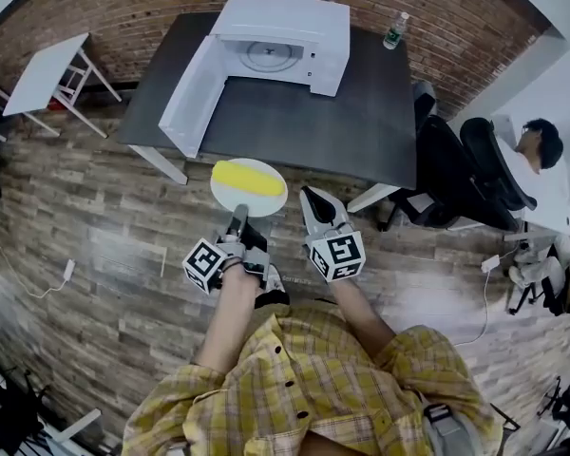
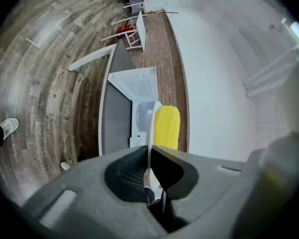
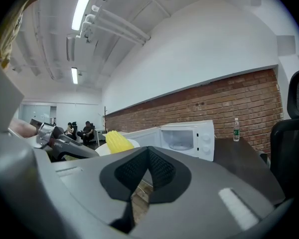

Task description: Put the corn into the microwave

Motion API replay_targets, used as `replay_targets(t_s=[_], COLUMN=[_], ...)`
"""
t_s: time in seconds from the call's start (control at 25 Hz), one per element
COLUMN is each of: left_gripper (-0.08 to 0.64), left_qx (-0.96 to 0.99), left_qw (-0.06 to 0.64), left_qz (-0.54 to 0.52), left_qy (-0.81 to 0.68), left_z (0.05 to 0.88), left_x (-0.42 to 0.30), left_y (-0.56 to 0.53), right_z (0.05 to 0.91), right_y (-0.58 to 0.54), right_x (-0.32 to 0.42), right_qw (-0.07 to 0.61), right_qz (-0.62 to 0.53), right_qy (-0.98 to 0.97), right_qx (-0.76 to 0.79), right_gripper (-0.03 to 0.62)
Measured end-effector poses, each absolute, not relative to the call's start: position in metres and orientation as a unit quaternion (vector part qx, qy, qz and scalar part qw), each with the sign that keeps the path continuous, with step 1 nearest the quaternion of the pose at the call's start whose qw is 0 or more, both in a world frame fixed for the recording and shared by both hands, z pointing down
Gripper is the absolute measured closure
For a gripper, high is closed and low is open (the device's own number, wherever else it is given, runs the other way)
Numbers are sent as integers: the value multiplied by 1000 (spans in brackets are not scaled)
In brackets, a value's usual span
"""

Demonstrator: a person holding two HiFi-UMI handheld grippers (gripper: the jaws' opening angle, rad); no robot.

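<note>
A brick wall [image 1: 152, 8] backs a dark table [image 1: 304, 122] on wood-plank floor [image 1: 95, 255].

1. The left gripper [image 1: 238, 215] gripped a plate [image 1: 275, 198] by its rim, with the jaws nearly together.
2. The right gripper [image 1: 311, 194] held nothing, and its pads touched.
3. The left forearm [image 1: 223, 326] and right forearm [image 1: 361, 312] reached forward side by side, the grippers just apart.
</note>
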State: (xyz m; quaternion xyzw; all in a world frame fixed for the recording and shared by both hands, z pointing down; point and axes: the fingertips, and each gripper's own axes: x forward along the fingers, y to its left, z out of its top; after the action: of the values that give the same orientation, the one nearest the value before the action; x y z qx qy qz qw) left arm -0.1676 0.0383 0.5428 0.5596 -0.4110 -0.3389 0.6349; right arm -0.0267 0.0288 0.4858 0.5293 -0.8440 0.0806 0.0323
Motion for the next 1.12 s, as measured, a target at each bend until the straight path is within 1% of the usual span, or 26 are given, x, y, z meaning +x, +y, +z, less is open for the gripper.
replay_targets(t_s=[0.48, 0.68, 1.12], left_gripper=[538, 537, 535], left_qx=[573, 570, 567], left_qw=[647, 654, 647], left_qz=[-316, -324, -314], left_qy=[-391, -378, -400], left_z=[542, 538, 552], left_x=[-180, -172, -156], left_y=[-27, -41, -95], right_z=[474, 475, 483], right_y=[-23, -35, -92], right_x=[-32, -26, -5], right_qw=[36, 36, 25], right_qz=[71, 74, 73], right_qy=[-820, -814, -821], right_qx=[566, 576, 566], right_gripper=[589, 591, 591])
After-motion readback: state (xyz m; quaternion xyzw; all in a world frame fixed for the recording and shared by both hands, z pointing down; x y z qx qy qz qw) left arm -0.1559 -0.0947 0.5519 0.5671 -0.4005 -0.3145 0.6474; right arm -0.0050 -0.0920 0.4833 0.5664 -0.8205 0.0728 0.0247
